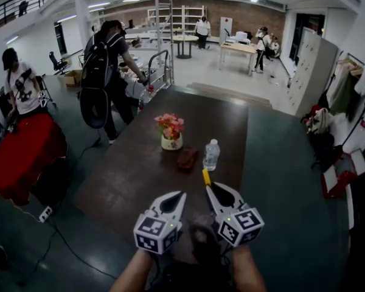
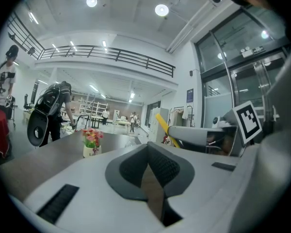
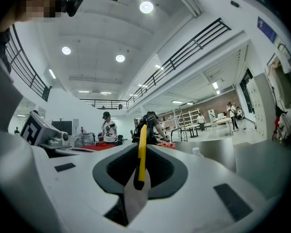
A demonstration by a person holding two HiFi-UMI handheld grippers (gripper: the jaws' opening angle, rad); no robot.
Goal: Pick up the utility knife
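The yellow utility knife [image 1: 206, 176] is held above the near end of the dark brown table [image 1: 134, 175], and my right gripper [image 1: 212, 190] is shut on it. In the right gripper view the knife [image 3: 142, 147] stands upright between the pads, its yellow body sticking out past the jaw tips. My left gripper [image 1: 177, 198] hovers just to the left, shut with nothing between its pads. The left gripper view shows that gripper's own closed jaws [image 2: 149, 155] and the yellow knife [image 2: 162, 124] off to the right.
On the table beyond the grippers stand a small pot of flowers [image 1: 171, 131], a clear water bottle [image 1: 211, 155] and a brown lump [image 1: 187, 159]. A red-covered table [image 1: 24, 154] and two people are at the left. Bags and boxes lie on the floor at the right.
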